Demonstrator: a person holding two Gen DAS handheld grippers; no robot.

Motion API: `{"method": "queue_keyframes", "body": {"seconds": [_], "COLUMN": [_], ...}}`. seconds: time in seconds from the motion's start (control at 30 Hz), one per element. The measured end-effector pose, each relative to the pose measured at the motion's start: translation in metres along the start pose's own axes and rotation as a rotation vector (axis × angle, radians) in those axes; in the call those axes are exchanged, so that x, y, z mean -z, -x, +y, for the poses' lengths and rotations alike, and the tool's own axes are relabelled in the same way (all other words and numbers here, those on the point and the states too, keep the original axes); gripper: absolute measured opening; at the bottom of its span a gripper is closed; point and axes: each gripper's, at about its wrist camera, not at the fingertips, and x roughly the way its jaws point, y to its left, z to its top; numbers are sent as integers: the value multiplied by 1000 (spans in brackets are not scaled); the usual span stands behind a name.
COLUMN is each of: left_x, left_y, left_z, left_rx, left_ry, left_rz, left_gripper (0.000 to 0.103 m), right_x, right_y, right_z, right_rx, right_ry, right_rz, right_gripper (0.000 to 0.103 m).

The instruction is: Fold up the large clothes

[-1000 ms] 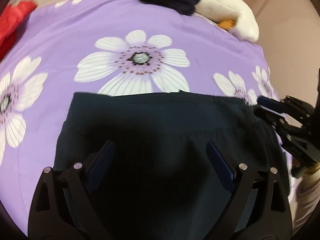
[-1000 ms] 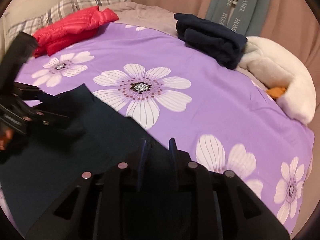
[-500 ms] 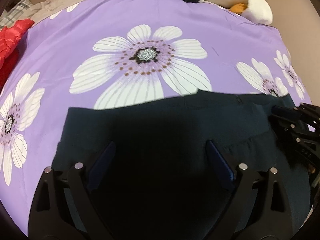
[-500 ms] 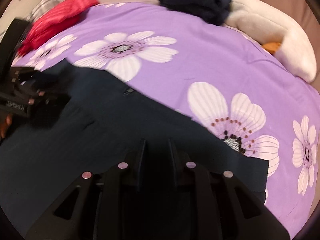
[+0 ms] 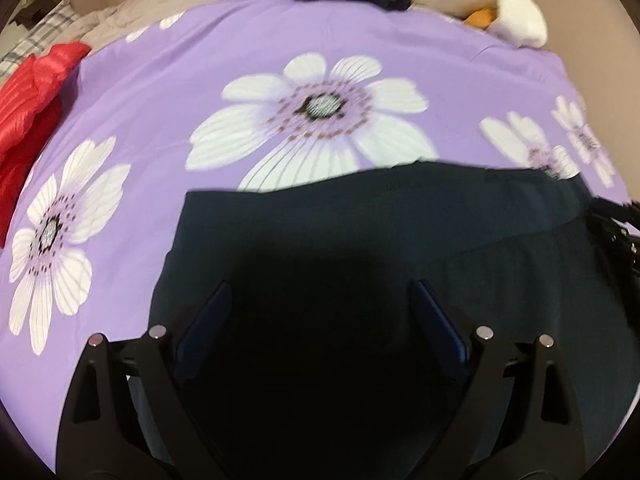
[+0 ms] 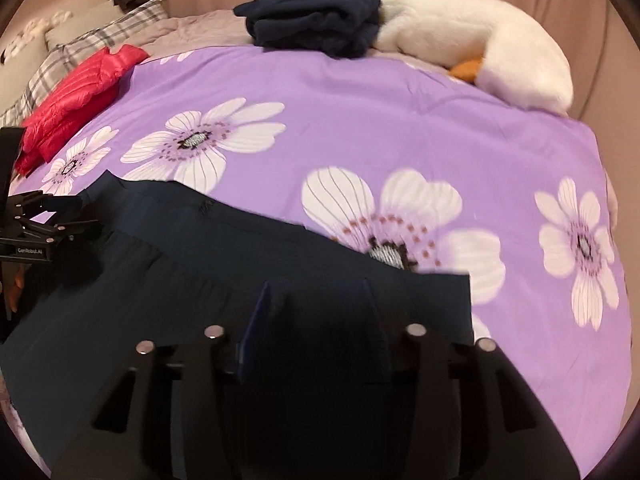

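Dark garment (image 5: 360, 248) spread flat on purple floral bedspread (image 5: 200, 80) for folding; left gripper (image 5: 320, 320) fingers wide apart over cloth, holding nothing; right gripper (image 6: 316, 320) fingers part-open near right hem, grip on cloth indeterminate.

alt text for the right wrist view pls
The right gripper hovers with its jaws partly open over a dark garment spread on a purple flowered bedspread. The left gripper sits at the garment's left edge; a red jacket and folded dark clothes lie beyond.
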Motion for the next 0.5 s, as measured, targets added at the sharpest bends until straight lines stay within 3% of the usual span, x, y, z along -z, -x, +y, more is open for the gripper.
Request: {"method": "queue_keyframes", "body": {"seconds": [0.17,0.27,0.5], "left_x": [1,3,9], "left_y": [-9,-9,4], "left_z": [4,10,34], "left_rx": [-52,-69,-69], "left_ry": [-42,-45,41], "left_rz": [17,11,16], "left_gripper": [94,95,95], "right_x": [24,32,42], "right_y": [-28,-25,-8], "right_z": [-16,-31,-58], "right_rx": [45,7,89], "right_ry": [-39,-81,-162], "right_rz": [126,105,104], "right_gripper": [48,47,47]}}
